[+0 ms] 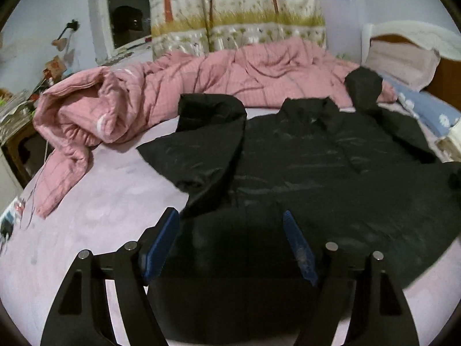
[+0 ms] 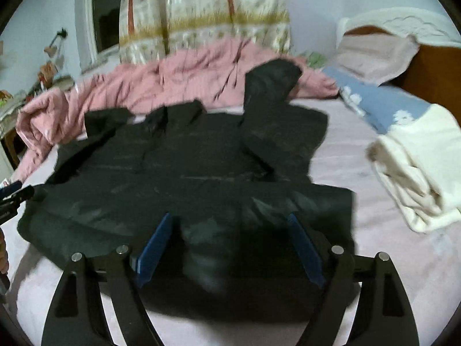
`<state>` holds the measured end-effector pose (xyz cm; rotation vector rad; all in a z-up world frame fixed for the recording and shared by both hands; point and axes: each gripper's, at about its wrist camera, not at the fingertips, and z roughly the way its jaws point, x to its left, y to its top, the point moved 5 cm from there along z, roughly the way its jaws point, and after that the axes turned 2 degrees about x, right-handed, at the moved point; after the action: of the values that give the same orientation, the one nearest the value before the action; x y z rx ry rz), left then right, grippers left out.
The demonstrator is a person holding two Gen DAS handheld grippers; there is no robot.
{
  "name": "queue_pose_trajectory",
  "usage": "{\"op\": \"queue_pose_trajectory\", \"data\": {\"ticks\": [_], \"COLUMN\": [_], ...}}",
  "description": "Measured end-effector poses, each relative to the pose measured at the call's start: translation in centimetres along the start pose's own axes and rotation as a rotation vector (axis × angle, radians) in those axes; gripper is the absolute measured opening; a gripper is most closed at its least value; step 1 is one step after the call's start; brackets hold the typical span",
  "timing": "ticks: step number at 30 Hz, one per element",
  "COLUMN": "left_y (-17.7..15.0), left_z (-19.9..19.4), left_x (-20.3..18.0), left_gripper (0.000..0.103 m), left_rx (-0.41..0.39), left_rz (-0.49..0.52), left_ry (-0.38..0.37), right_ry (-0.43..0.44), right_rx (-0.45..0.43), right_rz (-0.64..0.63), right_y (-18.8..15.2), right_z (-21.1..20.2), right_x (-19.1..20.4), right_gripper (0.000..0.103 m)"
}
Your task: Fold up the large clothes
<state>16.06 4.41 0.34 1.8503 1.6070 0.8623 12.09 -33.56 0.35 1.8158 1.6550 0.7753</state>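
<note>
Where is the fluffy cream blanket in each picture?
Left wrist view: the cream blanket only peeks in at the far right edge, beside the blue pillow.
Right wrist view: it lies bunched at the right, on the lilac sheet.
Shared landmark: the pink quilt behind the black jacket.

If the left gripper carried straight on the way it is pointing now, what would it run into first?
Most likely the black jacket spread on the bed. The left gripper is open with nothing between its fingers, and it points down onto the jacket's near hem area. Depth is hard to judge in this fisheye view, but nothing else appears in that line.
</note>
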Motion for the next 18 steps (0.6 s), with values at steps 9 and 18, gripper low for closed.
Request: {"op": "queue_pose_trajectory", "data": {"ticks": [9,18], "left_y": [-1.0,-4.7], "left_z": [8.0,5.9], "left_x": [0.8,0.7], "left_gripper": [0.077,0.073], "left_rx": [0.216,0.241], "left_rz": [-0.051,-0.056], "left_ry": [0.018,-0.014], "right_ry": [0.010,0.072], "right_rx": [0.227,0.313], "right_rz": [0.105,0.015], "right_y": [0.9,-2.1], "right_z": [6.5,5.5], "right_x": [-1.3,-0.2], "right_gripper": [0.084,0.084]}}
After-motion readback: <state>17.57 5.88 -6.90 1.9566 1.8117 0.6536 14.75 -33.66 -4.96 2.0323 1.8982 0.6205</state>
